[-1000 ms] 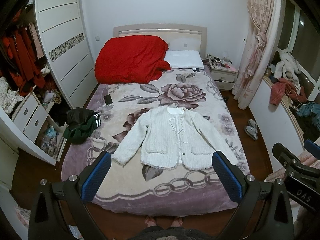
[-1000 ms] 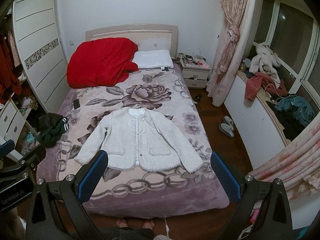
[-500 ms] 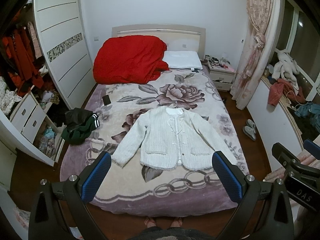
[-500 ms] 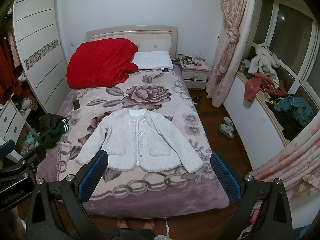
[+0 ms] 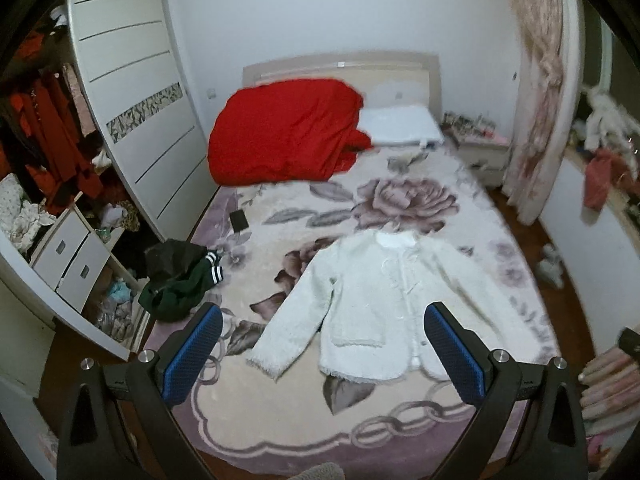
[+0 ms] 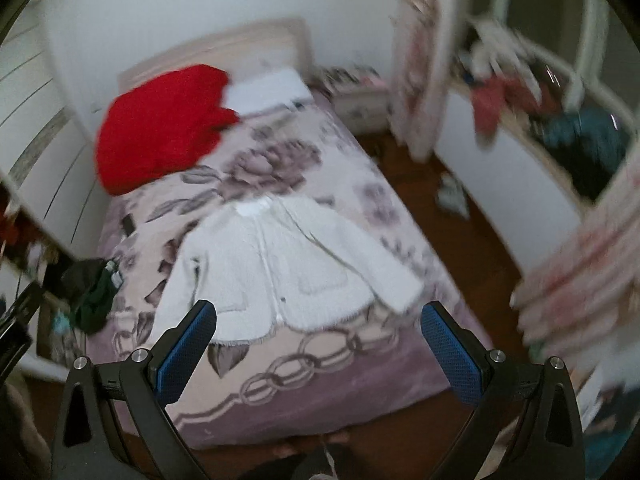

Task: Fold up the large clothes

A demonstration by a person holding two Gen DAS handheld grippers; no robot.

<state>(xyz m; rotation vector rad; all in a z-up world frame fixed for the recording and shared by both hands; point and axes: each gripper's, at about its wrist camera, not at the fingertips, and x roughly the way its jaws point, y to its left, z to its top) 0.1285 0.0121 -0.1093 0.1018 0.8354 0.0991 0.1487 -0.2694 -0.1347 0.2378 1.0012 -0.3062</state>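
A white fuzzy cardigan (image 5: 376, 304) lies flat and face up on the floral bed blanket (image 5: 360, 412), sleeves spread out. It also shows in the right wrist view (image 6: 280, 268). My left gripper (image 5: 324, 354) is open and empty, held above the foot of the bed, in front of the cardigan's hem. My right gripper (image 6: 320, 354) is open and empty too, above the bed's foot and tilted; its view is blurred.
A red quilt (image 5: 280, 132) and a white pillow (image 5: 400, 124) lie at the head of the bed. A dark green garment (image 5: 180, 284) sits at the bed's left edge, with a dark phone (image 5: 239, 221) nearby. A wardrobe (image 5: 136, 92) stands left, a windowsill with clothes (image 6: 540, 120) right.
Both grippers have moved toward the bed, so the cardigan looks larger. The right wrist view has tilted and blurred. Both jaws stay open.
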